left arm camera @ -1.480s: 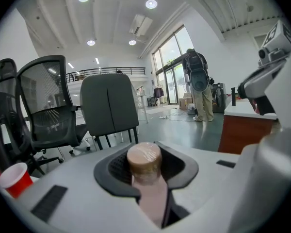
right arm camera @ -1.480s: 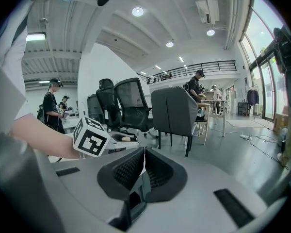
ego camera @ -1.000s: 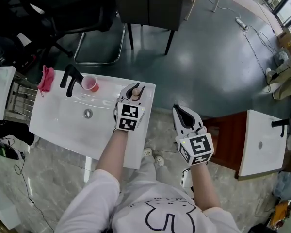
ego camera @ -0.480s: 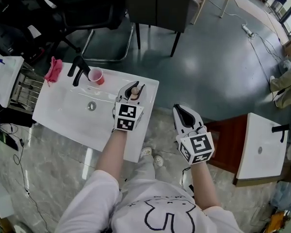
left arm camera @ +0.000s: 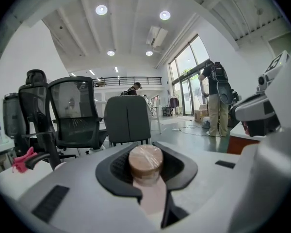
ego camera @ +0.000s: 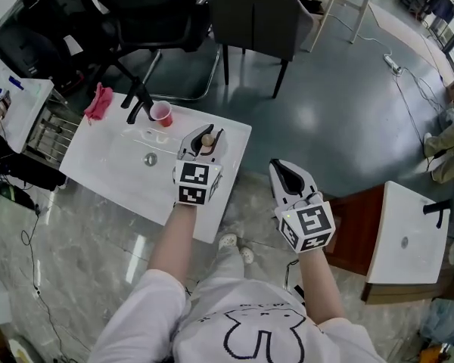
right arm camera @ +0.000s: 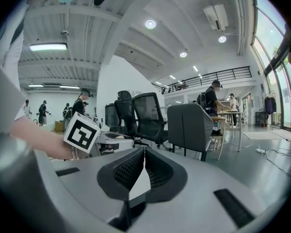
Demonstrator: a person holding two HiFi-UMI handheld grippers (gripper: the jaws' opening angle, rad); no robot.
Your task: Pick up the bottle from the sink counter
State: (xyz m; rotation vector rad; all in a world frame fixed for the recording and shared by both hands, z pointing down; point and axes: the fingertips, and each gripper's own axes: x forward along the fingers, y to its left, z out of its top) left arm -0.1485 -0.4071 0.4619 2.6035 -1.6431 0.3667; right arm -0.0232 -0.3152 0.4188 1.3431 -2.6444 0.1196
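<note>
My left gripper [ego camera: 203, 139] is shut on the bottle [ego camera: 207, 139], a small pale-pink bottle with a tan round cap, above the right part of the white sink counter [ego camera: 102, 157]. In the left gripper view the bottle [left arm camera: 146, 165] stands upright between the dark pads, cap uppermost. Right of the counter, over the floor, my right gripper [ego camera: 287, 174] hangs shut with nothing in it; its pads [right arm camera: 131, 169] meet in the right gripper view.
A black faucet [ego camera: 138, 100], a red cup [ego camera: 161, 113] and a pink cloth [ego camera: 99, 102] sit at the counter's far edge, with the basin drain [ego camera: 150, 159] in the middle. Office chairs [ego camera: 253, 17] stand beyond. A second white sink counter [ego camera: 405, 233] lies at the right.
The view has shifted, so the counter sits further right and lower in the picture. Both grippers keep their pose; the left one still holds the bottle.
</note>
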